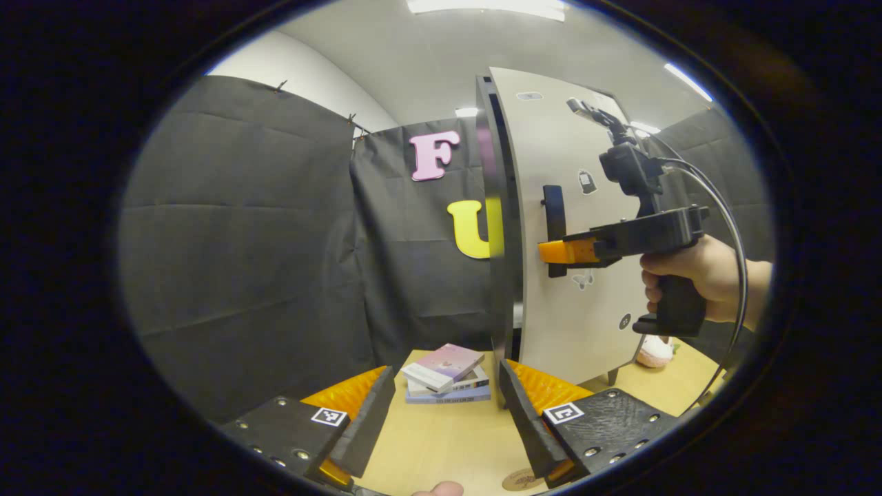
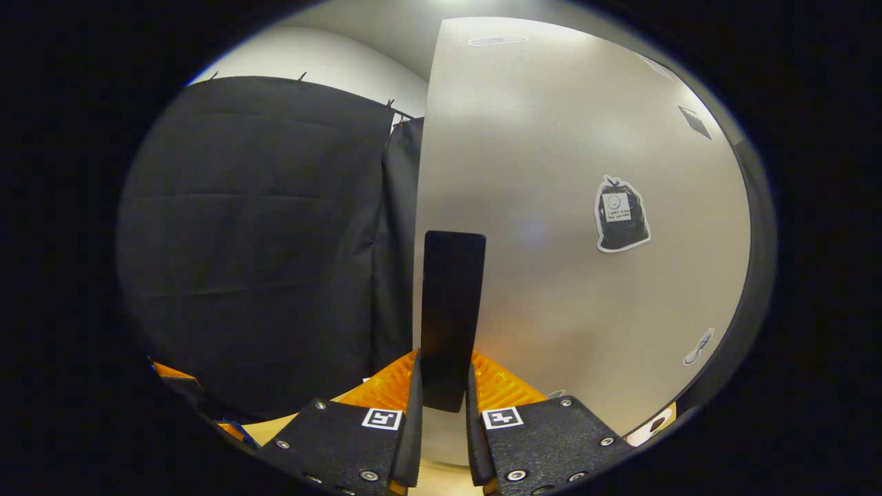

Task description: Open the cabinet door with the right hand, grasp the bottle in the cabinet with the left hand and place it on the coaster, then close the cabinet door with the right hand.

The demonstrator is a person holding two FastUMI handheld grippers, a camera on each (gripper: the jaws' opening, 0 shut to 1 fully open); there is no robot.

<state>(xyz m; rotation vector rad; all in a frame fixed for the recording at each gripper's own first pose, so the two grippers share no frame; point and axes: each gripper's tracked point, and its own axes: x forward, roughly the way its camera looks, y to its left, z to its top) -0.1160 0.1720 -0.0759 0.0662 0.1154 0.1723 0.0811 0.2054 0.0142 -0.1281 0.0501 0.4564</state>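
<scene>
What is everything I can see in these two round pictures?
cabinet door: one, pale grey with small stickers, standing slightly ajar at the right of the table
door handle: one, black, upright bar near the door's edge
books: a stack of about three, pink, white and blue, on the table behind the left claw
coaster: one, brown, round, on the table by the left claw's fingers
table: one, light wood
plush toy: one, pink and white, behind the door's foot
left claw: one, open, above the table
right claw: one, shut on the door handle
hand: one, holding the right claw's grip
</scene>
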